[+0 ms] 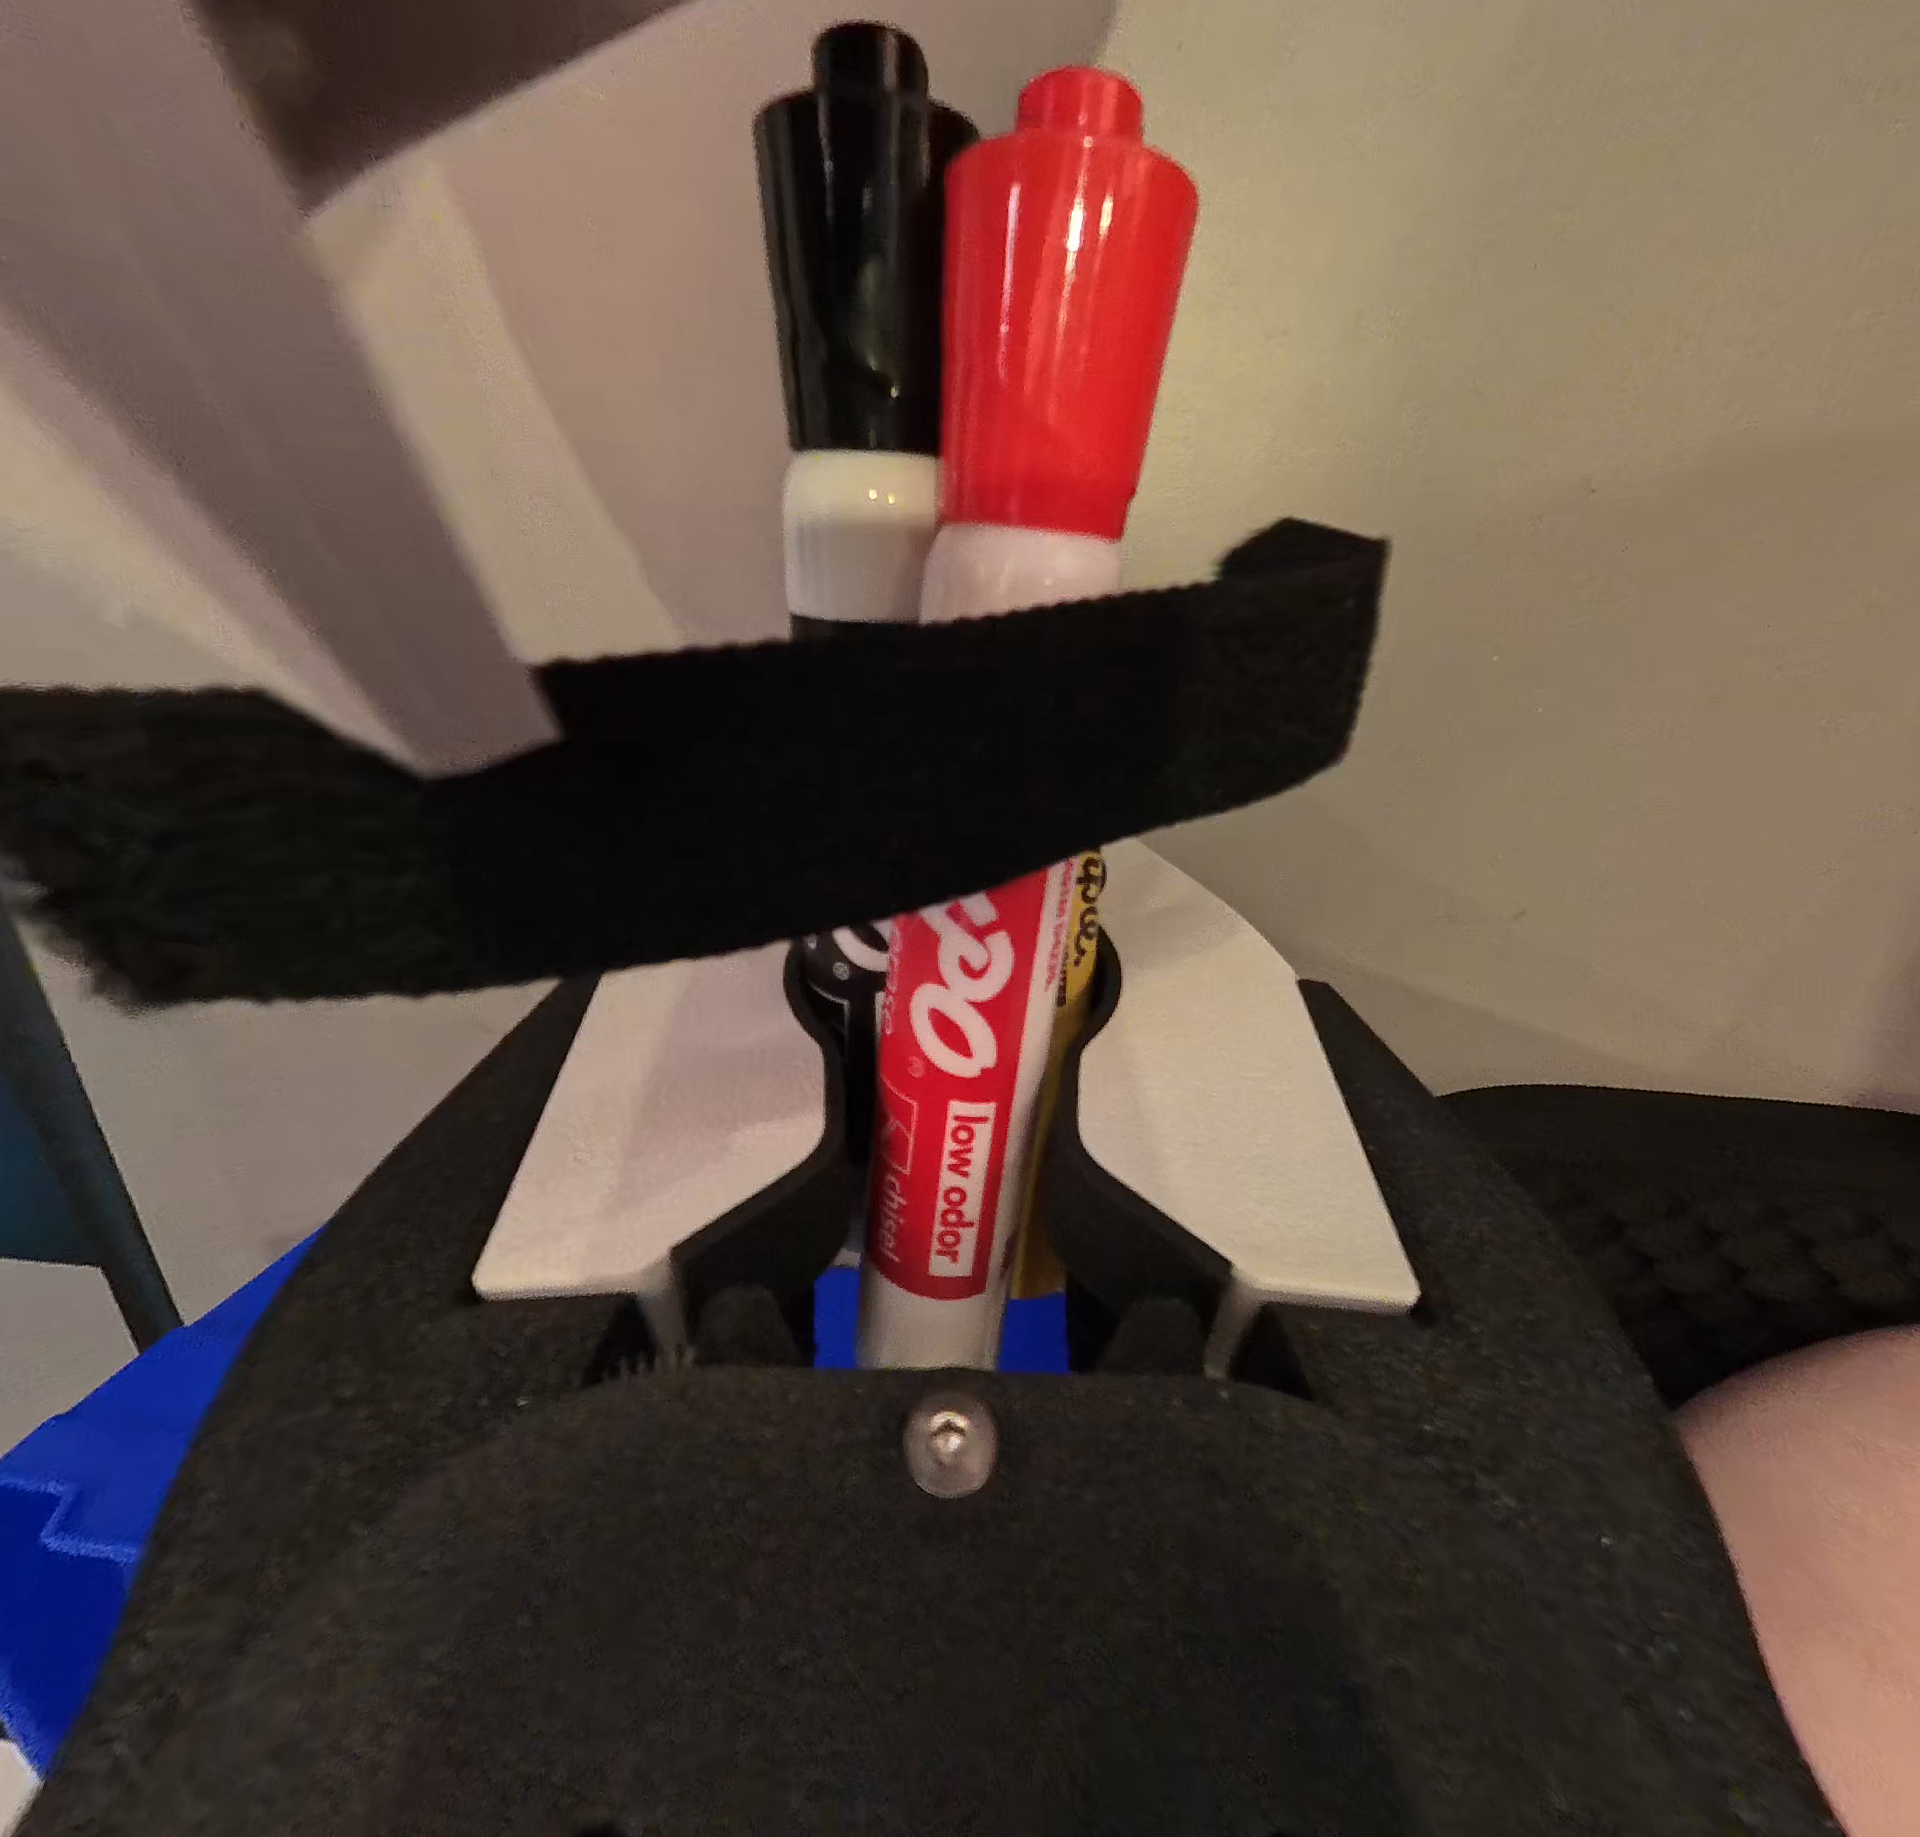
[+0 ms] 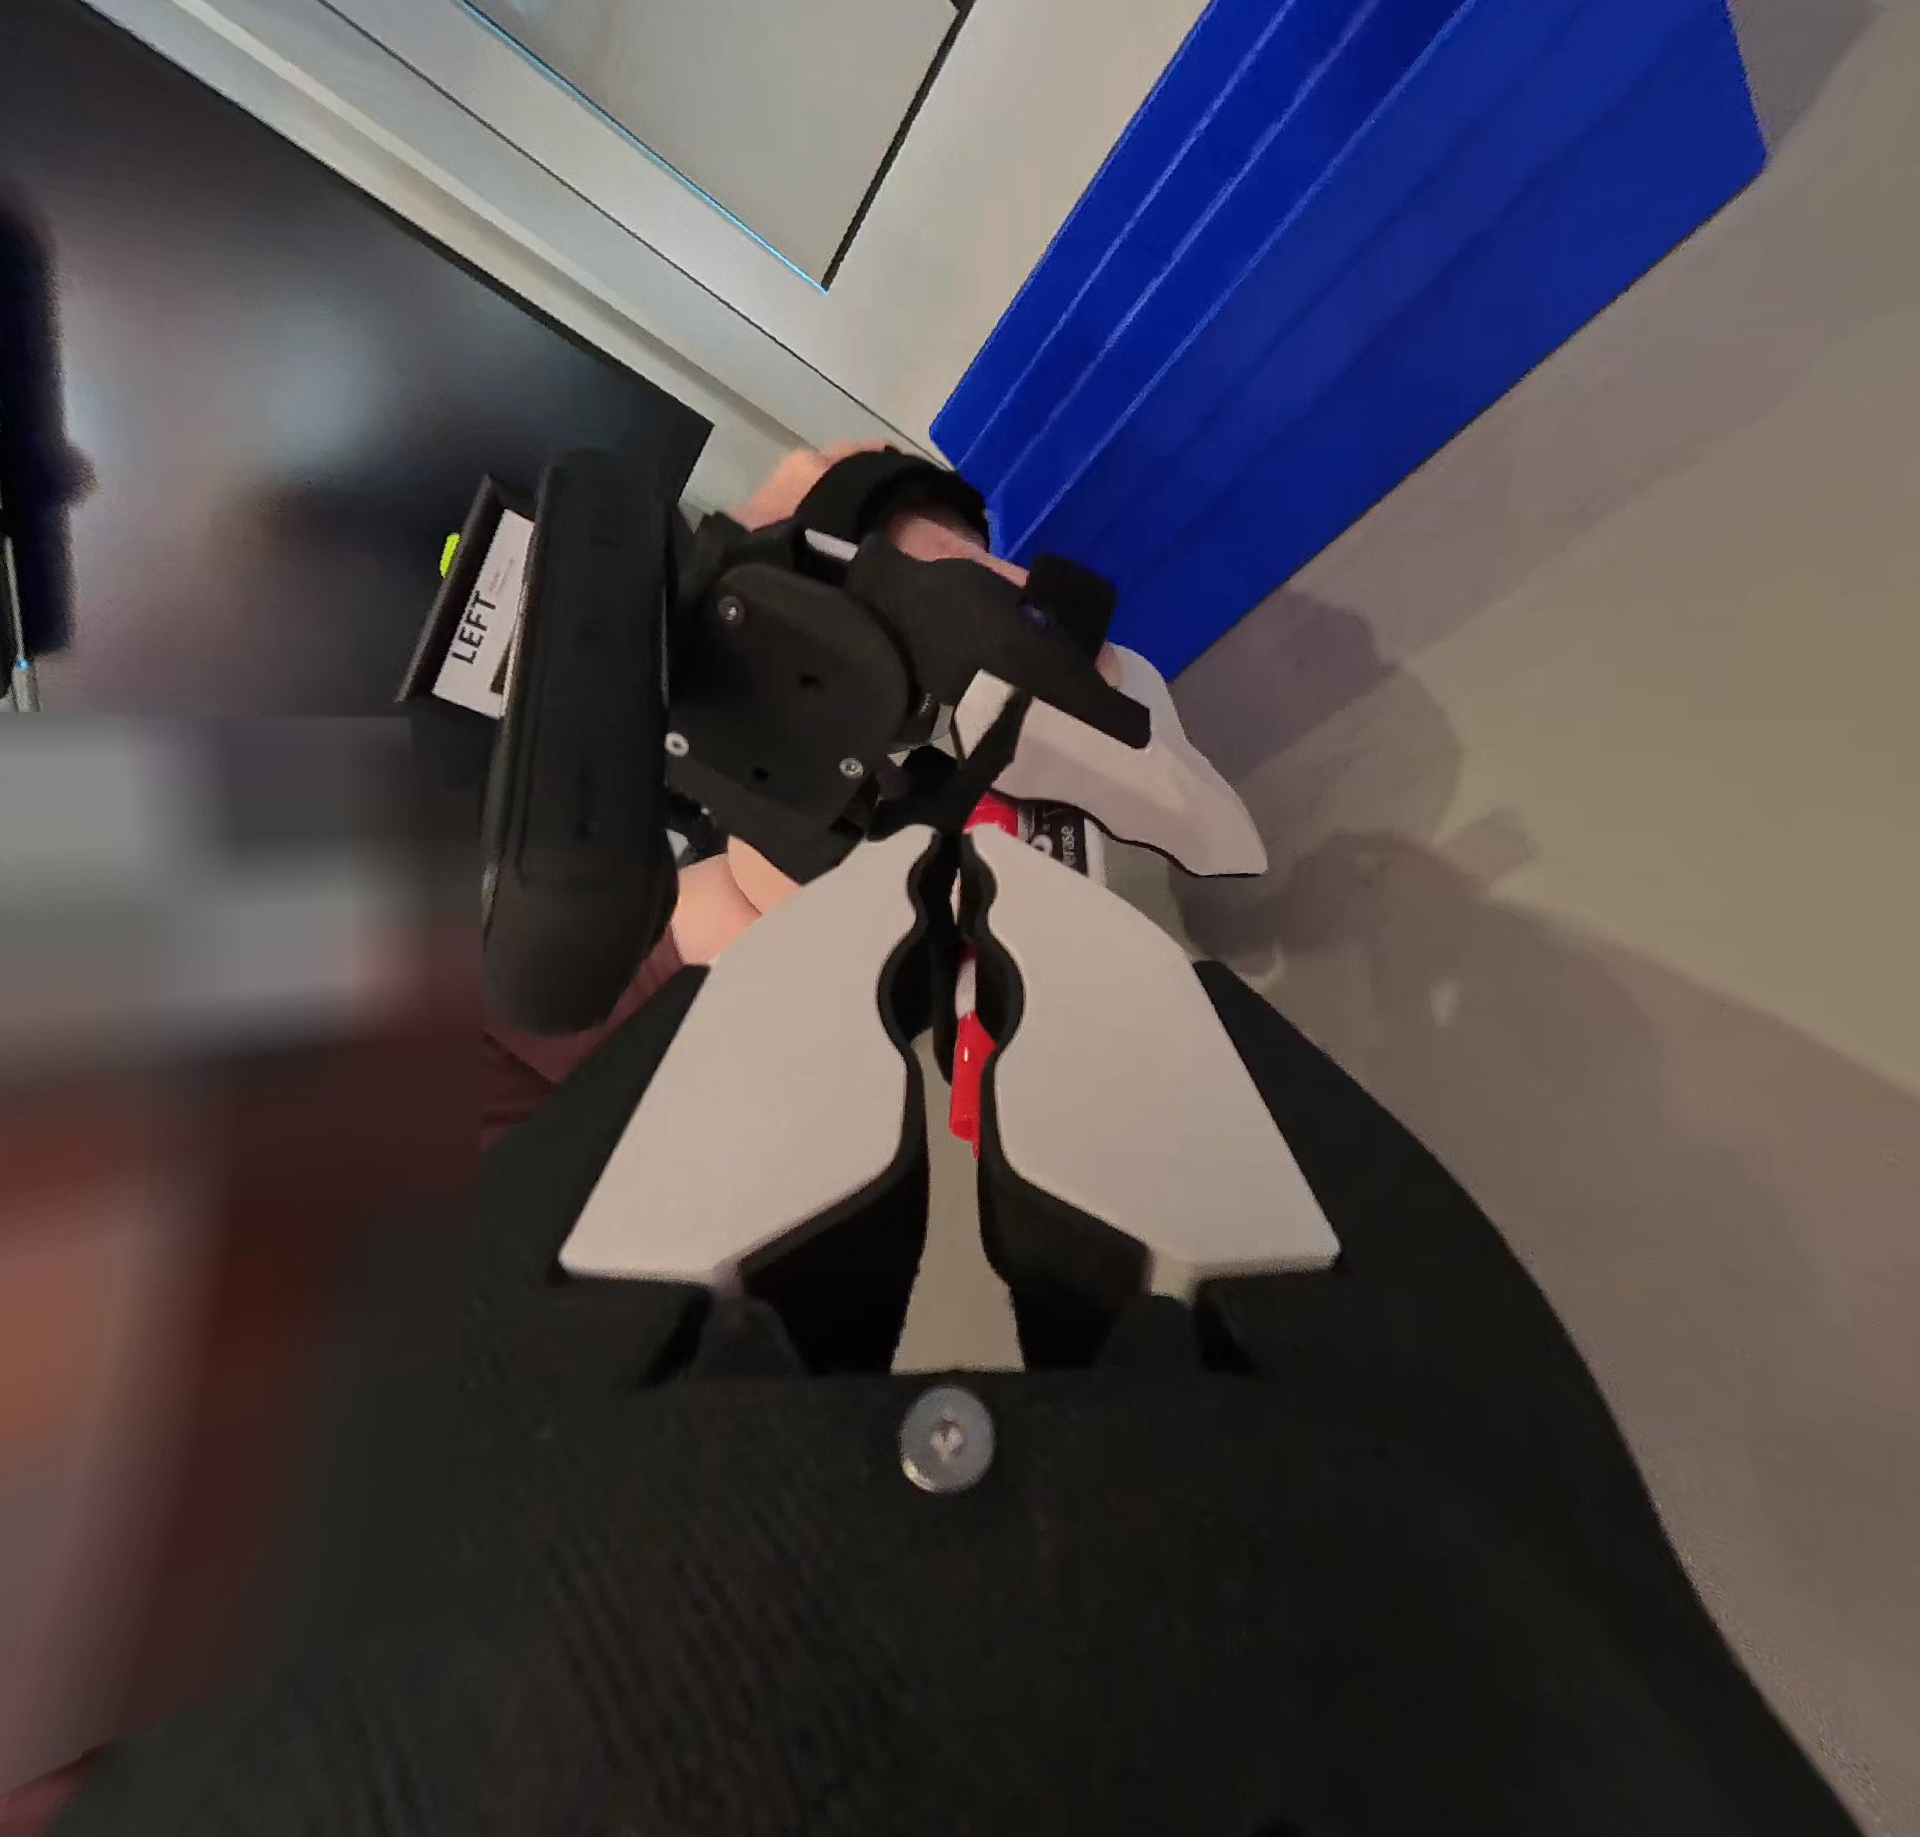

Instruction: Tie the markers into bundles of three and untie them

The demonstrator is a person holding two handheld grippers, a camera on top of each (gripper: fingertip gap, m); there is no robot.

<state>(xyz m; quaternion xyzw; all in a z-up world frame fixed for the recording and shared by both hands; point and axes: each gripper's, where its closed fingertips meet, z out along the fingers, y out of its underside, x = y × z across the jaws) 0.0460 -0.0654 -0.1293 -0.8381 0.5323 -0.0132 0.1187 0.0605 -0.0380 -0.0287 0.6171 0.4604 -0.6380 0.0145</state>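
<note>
The three markers (image 1: 966, 1060) stand clamped in our left tool (image 1: 951, 966), caps pointing to 12 o'clock. The black hook-and-loop strap (image 1: 831, 748) crosses them loosely; our right tool (image 2: 951, 873), nearly closed, pinches its end. If we pull toward 9 o'clock too hard, the strap may slip out, or the yellow marker (image 1: 1081, 914) behind may slide.

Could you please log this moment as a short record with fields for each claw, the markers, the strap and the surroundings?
left claw: shut on the markers, caps pointing away from the camera
markers: red marker, black marker, and a third with a yellow label
strap: black, crossing the barrels, loose end sticking out right
right claw: shut on the strap's other end
surroundings: blue bin beyond the left claw
</note>
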